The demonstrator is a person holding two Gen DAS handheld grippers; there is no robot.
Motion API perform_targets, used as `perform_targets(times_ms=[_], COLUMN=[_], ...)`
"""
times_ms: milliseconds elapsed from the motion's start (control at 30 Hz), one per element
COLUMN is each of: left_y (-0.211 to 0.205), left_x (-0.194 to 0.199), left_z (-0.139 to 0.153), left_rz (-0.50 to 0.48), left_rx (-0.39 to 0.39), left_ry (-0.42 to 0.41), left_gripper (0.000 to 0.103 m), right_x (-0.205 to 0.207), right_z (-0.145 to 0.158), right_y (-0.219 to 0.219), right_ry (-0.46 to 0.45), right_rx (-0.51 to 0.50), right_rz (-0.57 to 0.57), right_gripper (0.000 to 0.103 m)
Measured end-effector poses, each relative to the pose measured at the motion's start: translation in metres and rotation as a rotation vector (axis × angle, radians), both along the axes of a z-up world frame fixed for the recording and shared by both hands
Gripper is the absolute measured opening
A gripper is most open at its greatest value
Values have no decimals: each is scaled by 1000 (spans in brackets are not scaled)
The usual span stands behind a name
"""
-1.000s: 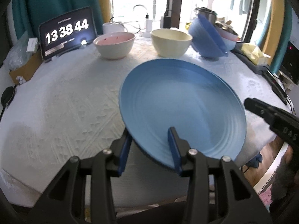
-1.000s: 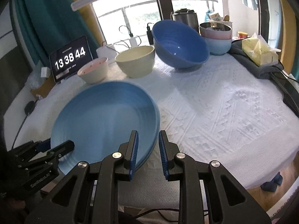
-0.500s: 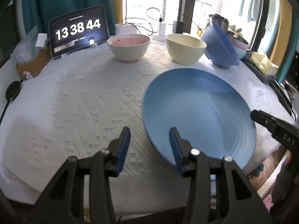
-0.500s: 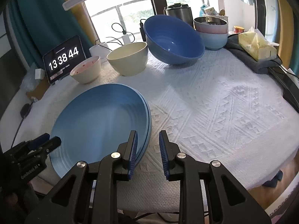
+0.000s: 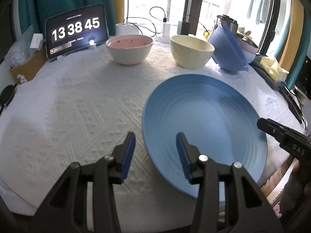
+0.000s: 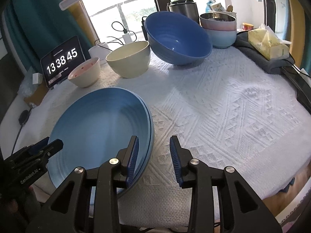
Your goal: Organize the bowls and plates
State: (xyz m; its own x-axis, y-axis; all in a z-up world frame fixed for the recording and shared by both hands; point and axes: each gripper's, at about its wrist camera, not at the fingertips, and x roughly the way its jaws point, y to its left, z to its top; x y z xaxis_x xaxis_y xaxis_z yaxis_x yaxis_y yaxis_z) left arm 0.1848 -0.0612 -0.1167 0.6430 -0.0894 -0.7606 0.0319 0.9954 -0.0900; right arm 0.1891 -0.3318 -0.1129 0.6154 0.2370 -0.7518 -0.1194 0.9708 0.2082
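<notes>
Two stacked blue plates (image 5: 204, 120) lie on the white tablecloth near its front edge; they also show in the right wrist view (image 6: 97, 136). My left gripper (image 5: 155, 153) is open, its jaws astride the plates' left rim without touching. My right gripper (image 6: 153, 159) is open at the plates' right rim. Behind stand a pink-lined bowl (image 5: 129, 49), a cream bowl (image 5: 191, 51) and a tilted large blue bowl (image 6: 176, 40). The right gripper's tip (image 5: 281, 136) shows in the left wrist view.
A tablet clock (image 5: 76, 30) stands at the back left. Stacked pink and light blue bowls (image 6: 219, 30), a steel pot (image 6: 182, 7), a tissue pack (image 6: 268, 44) on grey cloth, and chargers with cables (image 5: 165, 29) line the back and right.
Both grippers let go of the plate, which now rests on the other plate. The right gripper's jaws opened wide. The left gripper drew back to the left.
</notes>
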Motion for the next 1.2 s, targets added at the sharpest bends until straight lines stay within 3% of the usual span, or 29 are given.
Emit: perform_targets(times_ms=[233, 367, 733, 867, 1200], left_y=[0, -2, -5, 1, -8], left_x=[10, 17, 32, 34, 32], left_z=[-2, -7, -14, -17, -16], left_rz=[0, -16, -33, -23, -79], left_rx=[-13, -21, -48, -111, -107], left_ry=[9, 26, 37, 56, 61], left_gripper=[46, 48, 68, 68, 67], right_x=[6, 11, 24, 27, 26], right_z=[-1, -3, -21, -24, -26], right_y=[1, 1, 6, 3, 14], right_ry=[6, 14, 76, 85, 92], right_rx=[3, 15, 48, 95, 124], right_rz=[7, 11, 29, 25, 35], right_gripper=[36, 44, 44, 44, 46])
